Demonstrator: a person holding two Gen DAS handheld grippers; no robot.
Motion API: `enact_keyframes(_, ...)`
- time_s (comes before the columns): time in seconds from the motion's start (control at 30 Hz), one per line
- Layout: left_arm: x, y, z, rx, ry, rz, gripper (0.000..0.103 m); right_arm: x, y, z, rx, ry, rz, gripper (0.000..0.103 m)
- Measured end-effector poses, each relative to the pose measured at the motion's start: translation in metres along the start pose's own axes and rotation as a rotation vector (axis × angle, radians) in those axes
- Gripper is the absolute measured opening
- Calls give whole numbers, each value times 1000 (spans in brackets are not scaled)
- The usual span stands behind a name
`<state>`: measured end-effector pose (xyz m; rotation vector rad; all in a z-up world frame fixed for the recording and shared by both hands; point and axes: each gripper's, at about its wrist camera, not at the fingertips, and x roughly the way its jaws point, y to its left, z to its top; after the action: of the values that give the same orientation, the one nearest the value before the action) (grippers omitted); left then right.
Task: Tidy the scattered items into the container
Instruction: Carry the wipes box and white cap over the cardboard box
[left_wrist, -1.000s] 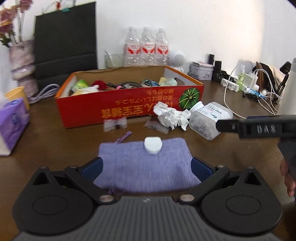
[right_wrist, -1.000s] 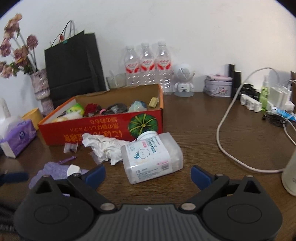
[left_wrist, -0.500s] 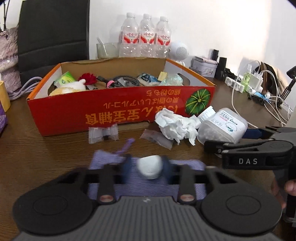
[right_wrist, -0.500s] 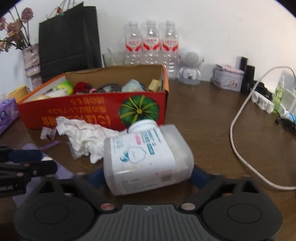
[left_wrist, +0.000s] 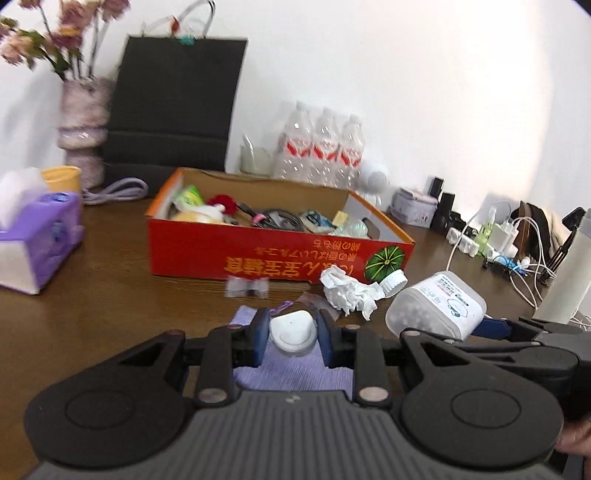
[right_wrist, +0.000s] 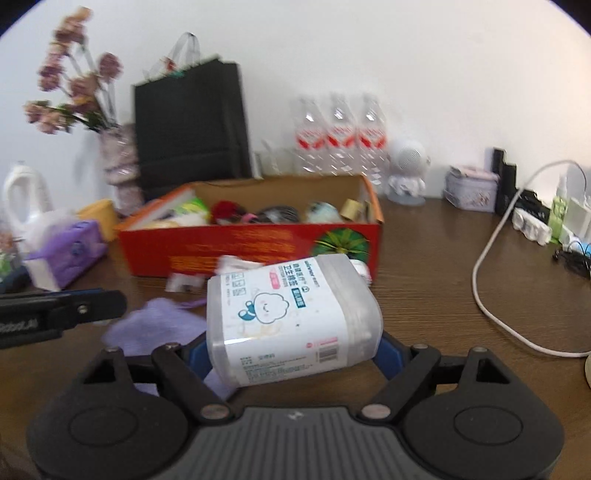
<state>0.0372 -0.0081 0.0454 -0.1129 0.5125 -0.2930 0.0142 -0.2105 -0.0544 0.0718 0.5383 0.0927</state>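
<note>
The red cardboard box (left_wrist: 266, 254) on the brown table (left_wrist: 92, 306) carries a row of yellow East Asian characters printed upside down along its near wall, with a green pumpkin picture (left_wrist: 384, 260) at the right end. Its inside is plain brown card, and it already holds a jumble: something red and fluffy, a green-and-white packet, dark cables, a pale tube.

The left gripper (left_wrist: 291, 334) has its blue pads clamped on a small white cap-shaped piece (left_wrist: 293, 332), smooth and rounded, held just above a lilac woven cloth (left_wrist: 291, 373) that lies flat on the table near the box.

The right gripper (right_wrist: 291, 343) has its wide-set tongs pressed on either side of a clear plastic cotton-swab tub (right_wrist: 291, 317), lying on its side. Its white label shows a cartoon cloud face with a blue shape beside it, lines of Chinese print, a teal tag and a barcode in the near corner; the small print is too blurred to read. From the left view the tub (left_wrist: 436, 310) appears lifted, its ribbed white lid (left_wrist: 394, 282) pointing at the box.

Between tub and box sits a crumpled white tissue (left_wrist: 347, 295), and further left a small clear bow-shaped wrapper (left_wrist: 246, 287). Far behind the box stand three water bottles (left_wrist: 323, 147) with red-and-white labels, unreadable from here.
</note>
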Motion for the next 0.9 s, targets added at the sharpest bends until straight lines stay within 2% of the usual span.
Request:
enact_keyframes(0.23, -64, -5, -21, 11, -71, 28, 28, -44, 26, -18, -7, -45, 42, 85)
enact_keyframes(0.47, -106, -10, -36, 10, -133, 4, 28, -88, 30, -28, -3, -107, 30, 85)
enact_keyframes(0.73, -109, 0, -43, 9, -135, 14, 28, -93, 17, -31, 29, -111, -11, 85)
enact_keyframes(0.9, -87, 20, -59, -27, -38, 25, 28, -85, 6, -29, 43, -120, -36, 85)
